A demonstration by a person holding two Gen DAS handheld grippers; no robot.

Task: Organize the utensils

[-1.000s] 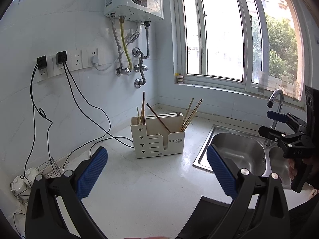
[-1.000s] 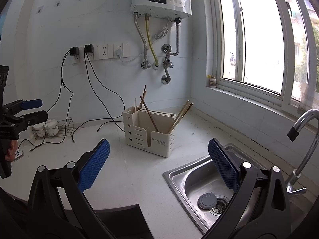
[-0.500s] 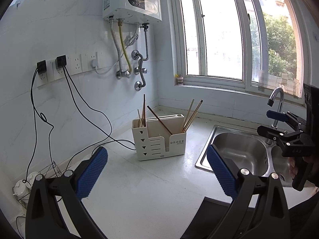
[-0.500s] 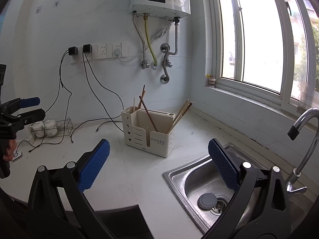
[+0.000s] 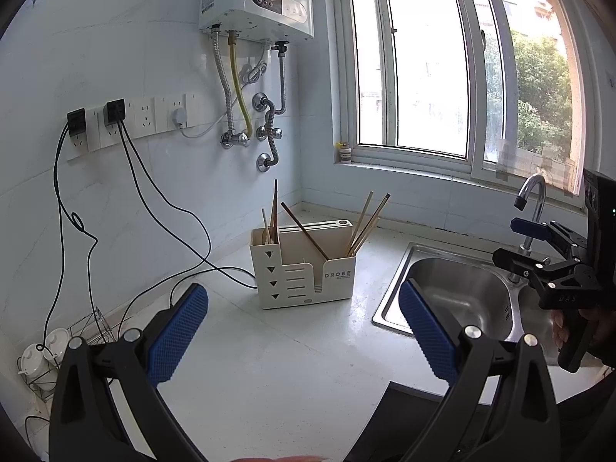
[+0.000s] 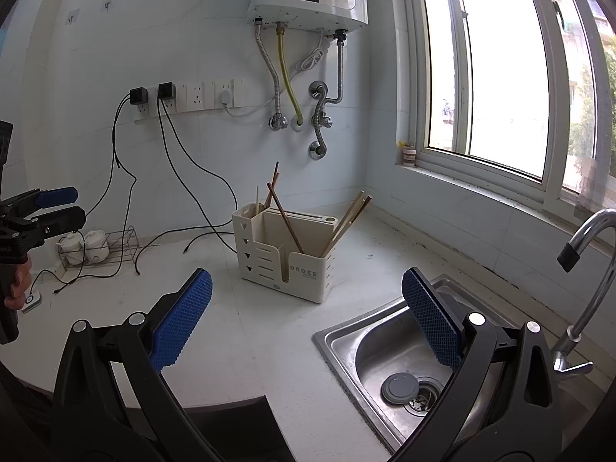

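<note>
Left-wrist view: both grippers [image 5: 304, 331] [image 6: 306, 321] are held spread and empty; the stray dark chopstick [image 5: 304, 231] in the holder [image 5: 304, 273] is best pinched near its top.

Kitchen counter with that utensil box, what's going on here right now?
A person holds a gripper in each hand above the white counter. The left gripper and right gripper are both open and empty, aimed at the cream utensil holder. Chopsticks lean every which way in its compartments, some dark, some pale. Nothing has been picked up. The sink sits to the right of the holder.
</note>
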